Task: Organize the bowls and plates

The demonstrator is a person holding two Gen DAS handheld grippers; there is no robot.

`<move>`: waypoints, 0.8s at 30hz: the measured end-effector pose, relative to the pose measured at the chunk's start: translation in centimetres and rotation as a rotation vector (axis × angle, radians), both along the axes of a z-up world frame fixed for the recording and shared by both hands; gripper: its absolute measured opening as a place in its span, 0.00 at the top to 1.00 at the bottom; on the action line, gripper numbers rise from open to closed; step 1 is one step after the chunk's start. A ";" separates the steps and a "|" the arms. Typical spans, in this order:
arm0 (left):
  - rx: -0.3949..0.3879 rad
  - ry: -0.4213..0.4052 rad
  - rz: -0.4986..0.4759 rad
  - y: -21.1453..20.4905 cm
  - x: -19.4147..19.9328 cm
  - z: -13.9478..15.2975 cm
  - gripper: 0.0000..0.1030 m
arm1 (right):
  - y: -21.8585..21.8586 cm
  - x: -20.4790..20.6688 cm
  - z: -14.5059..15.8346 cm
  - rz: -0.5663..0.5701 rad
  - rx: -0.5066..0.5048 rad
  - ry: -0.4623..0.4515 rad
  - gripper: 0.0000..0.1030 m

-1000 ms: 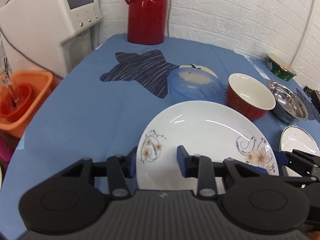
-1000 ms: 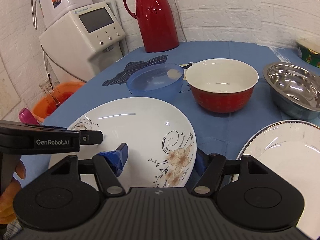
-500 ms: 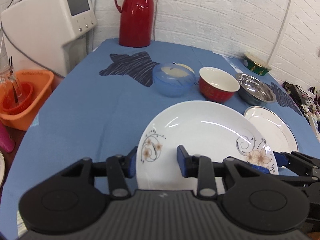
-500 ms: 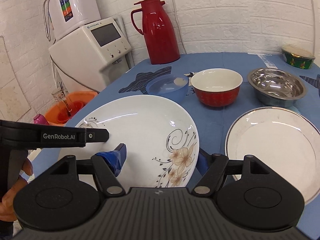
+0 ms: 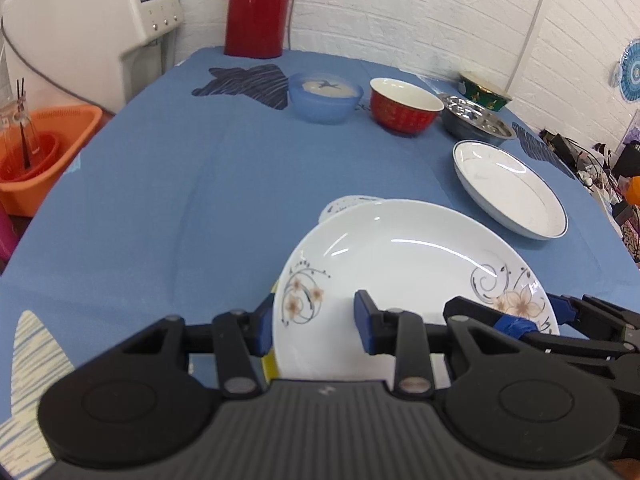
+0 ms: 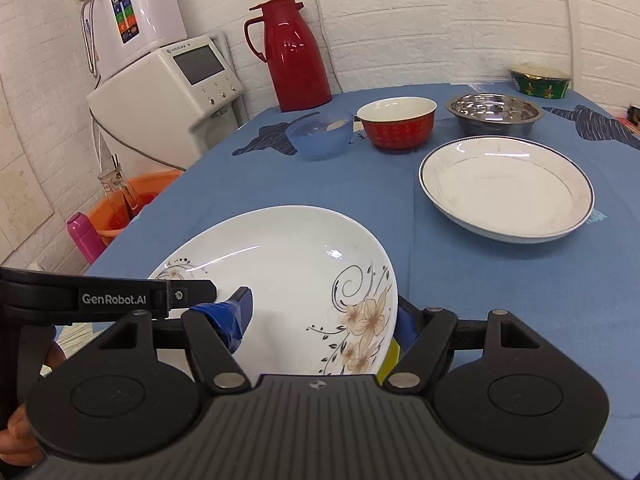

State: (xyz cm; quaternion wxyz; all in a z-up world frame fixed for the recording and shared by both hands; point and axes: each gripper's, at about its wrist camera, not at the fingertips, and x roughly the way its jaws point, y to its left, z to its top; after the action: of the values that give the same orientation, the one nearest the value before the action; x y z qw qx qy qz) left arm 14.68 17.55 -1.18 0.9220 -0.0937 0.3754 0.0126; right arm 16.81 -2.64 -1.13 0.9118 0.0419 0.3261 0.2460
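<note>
A white plate with flower prints (image 5: 400, 264) (image 6: 288, 264) hangs above the blue tablecloth, held from both sides. My left gripper (image 5: 314, 324) is shut on its left rim, one pad inside the plate and one outside. My right gripper (image 6: 322, 316) is shut on the right rim by the big flower, and it shows in the left wrist view at the right (image 5: 536, 318). A white dark-rimmed plate (image 5: 510, 188) (image 6: 506, 188) lies on the table to the right. Behind stand a blue plastic bowl (image 6: 320, 136), a red bowl (image 6: 396, 122) and a steel bowl (image 6: 494, 114).
A small patterned plate (image 5: 348, 204) peeks out from under the held plate, and something yellow (image 6: 390, 356) lies below it. A red thermos (image 6: 296, 52), a green bowl (image 6: 540, 80) and a water machine (image 6: 172, 88) stand at the back. An orange basket (image 5: 44, 148) sits off the table's left edge.
Both grippers have drawn the flower plate back from the bowls toward the table's near side. The bowls and the rimmed plate now lie farther off, and a small patterned plate has come into view.
</note>
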 end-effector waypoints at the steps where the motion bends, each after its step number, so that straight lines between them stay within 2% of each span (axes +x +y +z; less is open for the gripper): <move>1: 0.007 -0.008 0.000 -0.1 -0.1 0.0 0.68 | -0.2 0.0 -0.3 -0.003 0.010 -0.002 0.44; 4: 0.003 -0.031 0.002 0.0 -0.4 -0.4 0.68 | -0.8 0.0 -0.6 -0.006 0.055 0.003 0.44; 7: -0.024 -0.033 -0.020 0.1 -0.4 -0.8 0.54 | -1.4 0.0 -0.9 -0.018 0.106 0.009 0.44; 13: -0.049 -0.026 -0.018 0.2 -0.2 -0.8 0.52 | -1.3 -0.2 -0.9 -0.032 0.119 0.007 0.44; 18: 0.016 -0.024 -0.059 -0.3 0.0 -0.5 0.49 | -0.5 -0.9 -0.8 -0.027 0.047 -0.045 0.44; 20: 0.065 -0.064 -0.075 -0.5 -0.2 0.2 0.45 | -0.8 -1.0 -0.4 -0.045 0.049 -0.073 0.43; 22: 0.067 -0.103 -0.072 -0.3 -0.4 1.2 0.42 | -1.4 -0.7 0.0 -0.071 0.057 -0.085 0.42; 24: 0.071 -0.131 -0.064 -0.1 -0.4 2.0 0.41 | -1.8 -0.1 0.2 -0.045 0.071 -0.059 0.44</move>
State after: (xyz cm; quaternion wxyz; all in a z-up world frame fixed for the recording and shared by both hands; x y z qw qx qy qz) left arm 14.26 17.45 0.83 0.9472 -0.0495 0.3167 -0.0098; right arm 16.73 -4.41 -0.93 0.9242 0.0744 0.2891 0.2383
